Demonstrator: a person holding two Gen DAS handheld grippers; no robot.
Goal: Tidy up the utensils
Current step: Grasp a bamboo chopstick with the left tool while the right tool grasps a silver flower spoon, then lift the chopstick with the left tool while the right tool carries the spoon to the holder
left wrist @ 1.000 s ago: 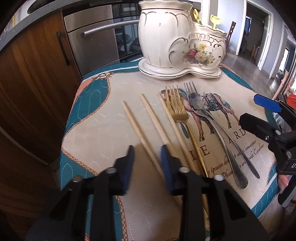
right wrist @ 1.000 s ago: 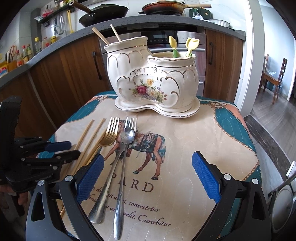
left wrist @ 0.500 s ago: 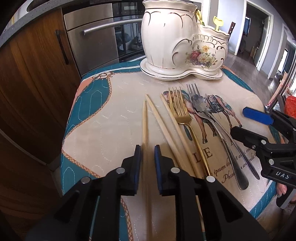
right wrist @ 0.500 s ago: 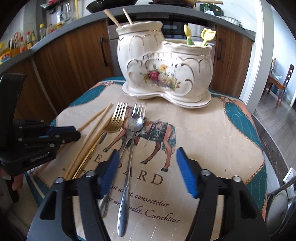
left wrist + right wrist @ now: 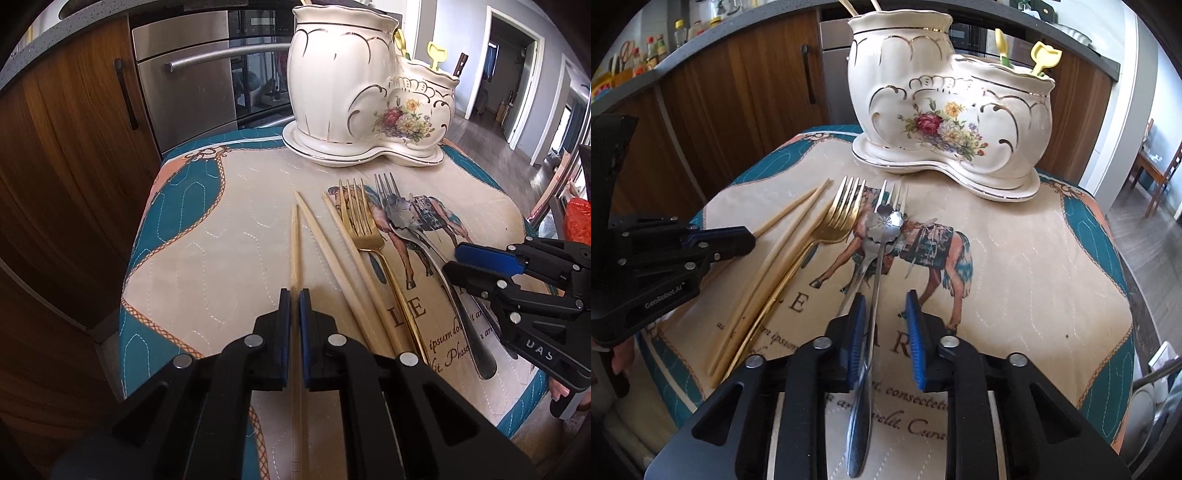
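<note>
My left gripper [image 5: 294, 295] is shut on a wooden chopstick [image 5: 294, 240] at the left of the row; it also shows in the right wrist view [image 5: 738, 240]. Two more chopsticks [image 5: 332, 251], a gold fork [image 5: 364, 229], a silver fork [image 5: 391, 192] and a flower-headed silver spoon [image 5: 402, 218] lie on the printed mat [image 5: 221, 229]. My right gripper [image 5: 884, 314] is partly open around the silver fork's handle [image 5: 875, 291], with a gap on its right side; it shows in the left wrist view [image 5: 469, 264]. The cream ceramic utensil holder [image 5: 945, 103] stands at the back.
The holder [image 5: 354, 92] has a tall and a low compartment with yellow utensils [image 5: 1043, 61] and stick ends poking out. Wooden cabinets [image 5: 66, 147] and a steel oven [image 5: 199, 74] lie behind the small table. A chair [image 5: 1160, 173] stands at the far right.
My left gripper has closed on the leftmost chopstick, which now lines up with the fingers. My right gripper has moved forward over the silver fork's handle and narrowed.
</note>
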